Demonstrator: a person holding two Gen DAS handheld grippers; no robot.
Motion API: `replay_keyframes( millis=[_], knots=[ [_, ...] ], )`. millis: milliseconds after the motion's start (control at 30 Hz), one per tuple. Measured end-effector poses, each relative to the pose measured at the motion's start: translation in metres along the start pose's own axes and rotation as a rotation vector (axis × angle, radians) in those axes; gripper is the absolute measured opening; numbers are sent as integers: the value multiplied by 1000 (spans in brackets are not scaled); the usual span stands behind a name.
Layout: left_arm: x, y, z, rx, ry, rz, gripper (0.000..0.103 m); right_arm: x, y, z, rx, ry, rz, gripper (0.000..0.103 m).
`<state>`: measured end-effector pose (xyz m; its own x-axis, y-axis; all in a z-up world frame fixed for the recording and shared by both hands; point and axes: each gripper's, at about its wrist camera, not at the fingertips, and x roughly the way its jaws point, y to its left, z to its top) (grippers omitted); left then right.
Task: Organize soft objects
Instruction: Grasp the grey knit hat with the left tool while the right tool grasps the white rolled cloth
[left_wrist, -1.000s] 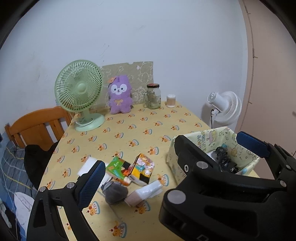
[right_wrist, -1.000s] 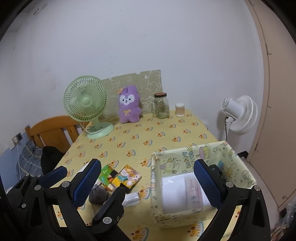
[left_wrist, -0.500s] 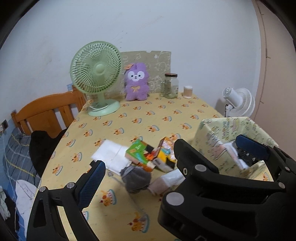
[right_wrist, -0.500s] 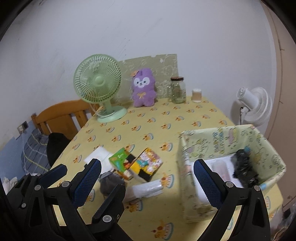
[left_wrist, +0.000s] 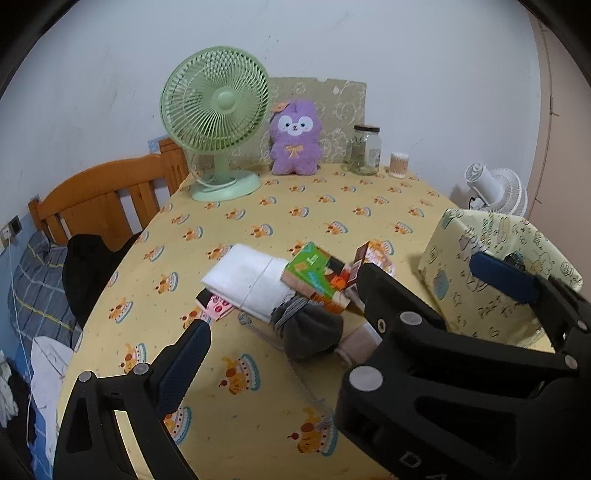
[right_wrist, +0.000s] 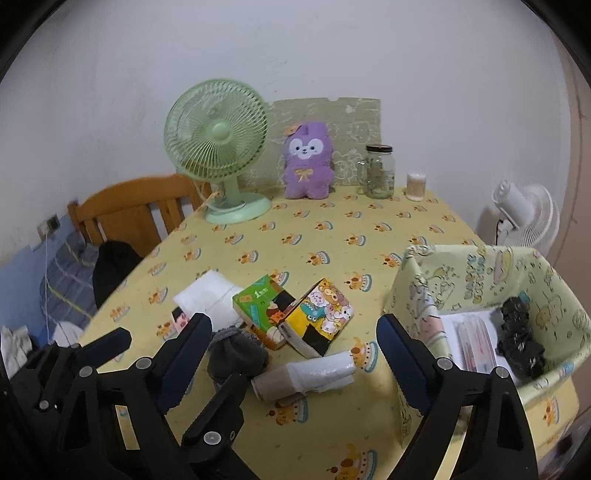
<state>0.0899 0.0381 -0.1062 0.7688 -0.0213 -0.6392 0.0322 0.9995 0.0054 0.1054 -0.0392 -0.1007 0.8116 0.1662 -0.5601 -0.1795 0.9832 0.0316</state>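
Green tissue pack (right_wrist: 263, 308) label unreadable, lying mid-table beside grey sock (right_wrist: 236, 355) left of fabric bin (right_wrist: 476, 273); right gripper (right_wrist: 291, 328) angled down, jaws just narrowing, empty; left gripper (left_wrist: 338, 306) unclenched, empty.

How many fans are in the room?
2. A green fan stands on the table's far left side beside the purple plush; a white fan stands off the table's right edge. Others may be out of view.

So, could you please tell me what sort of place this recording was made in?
Most likely a bedroom at home: a table under a cake-print cloth, a purple plush toy against the wall, and a wooden bed frame with bedding beside it.
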Motion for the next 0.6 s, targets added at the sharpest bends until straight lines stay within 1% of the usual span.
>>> replay_keyframes(
  millis=[133,200,333,433,533,600],
  knots=[
    [9,5,-3,2,24,22,98,14,3,-4,-5,40,32,86],
    [14,6,-5,6,28,20,98,23,3,-6,-2,63,48,84],
    [26,4,-9,15,55,6,98,36,0,-12,-2,96,28,83],
    [35,3,-12,13,74,3,98,46,-3,-16,3,132,23,79],
    [45,4,-15,5,103,0,94,58,-5,-20,5,179,5,72],
    [51,5,-17,3,123,-3,94,65,-6,-24,21,206,-8,71]
  ],
)
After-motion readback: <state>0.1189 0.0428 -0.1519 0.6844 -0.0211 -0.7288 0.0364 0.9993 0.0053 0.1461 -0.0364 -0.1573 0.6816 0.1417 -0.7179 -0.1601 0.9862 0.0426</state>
